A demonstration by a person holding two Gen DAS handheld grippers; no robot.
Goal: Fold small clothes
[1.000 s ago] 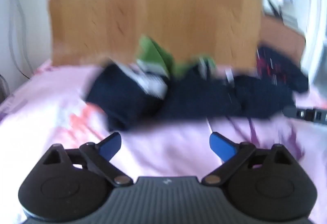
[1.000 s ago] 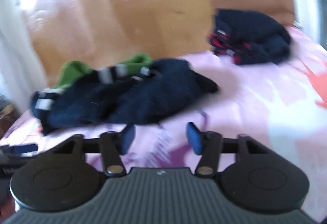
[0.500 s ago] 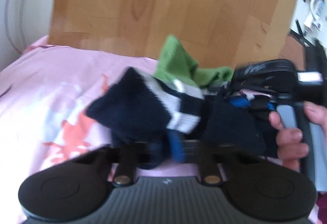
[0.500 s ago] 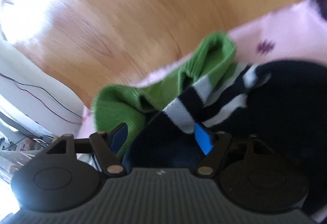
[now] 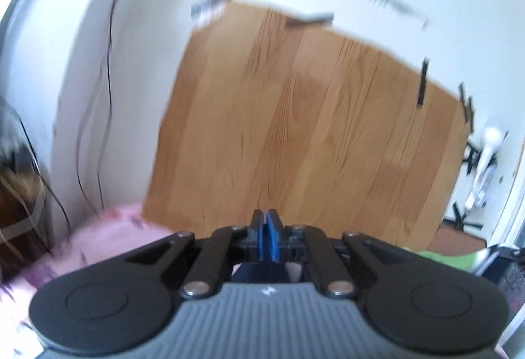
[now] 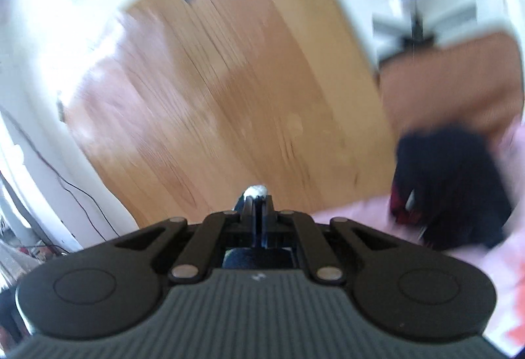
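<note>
Two grippers show, one per view: the left gripper and the right gripper. One wooden board stands far. One pink sheet lies near. One dark garment pile sits right.

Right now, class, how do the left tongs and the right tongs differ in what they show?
On the left tongs the blue pads press together with nothing seen past the tips. On the right tongs a pale knit tuft pokes out above the tips. Green cloth lies beside the left tongs, and a dark clothes pile beside the right tongs. Both are shut and face the wooden board.
</note>
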